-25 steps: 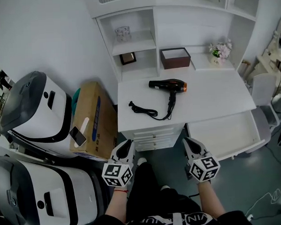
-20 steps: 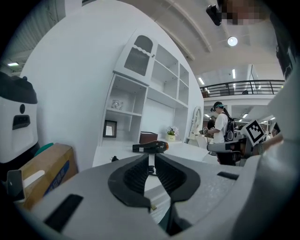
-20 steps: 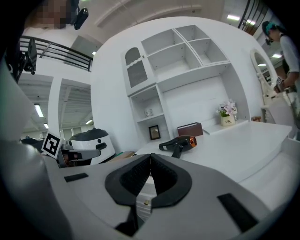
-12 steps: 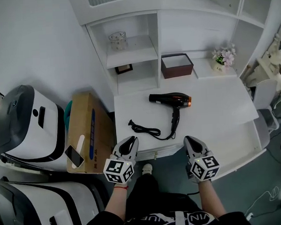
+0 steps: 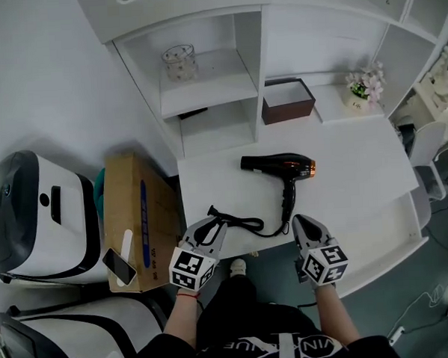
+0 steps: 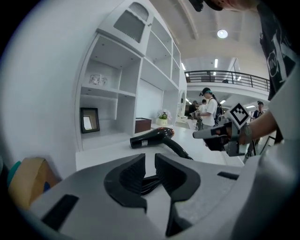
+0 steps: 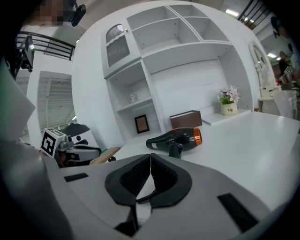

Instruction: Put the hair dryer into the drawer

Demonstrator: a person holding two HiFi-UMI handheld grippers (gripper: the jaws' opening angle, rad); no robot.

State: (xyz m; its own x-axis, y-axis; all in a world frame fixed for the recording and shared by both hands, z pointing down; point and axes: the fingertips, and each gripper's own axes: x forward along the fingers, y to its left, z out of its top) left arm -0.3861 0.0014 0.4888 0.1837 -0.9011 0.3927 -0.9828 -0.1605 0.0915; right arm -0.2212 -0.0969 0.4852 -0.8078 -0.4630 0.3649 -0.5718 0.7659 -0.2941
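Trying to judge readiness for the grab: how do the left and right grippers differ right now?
The left gripper's jaws stand slightly apart; the right gripper's jaws are closed together. The left gripper lines up with the black cord, seen through its gap, while the right gripper points toward the hair dryer. Both are empty, at the white desk's front edge.

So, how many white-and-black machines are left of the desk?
2: one machine beside the cardboard box; the other machine nearer the person, cut off at the bottom edge.
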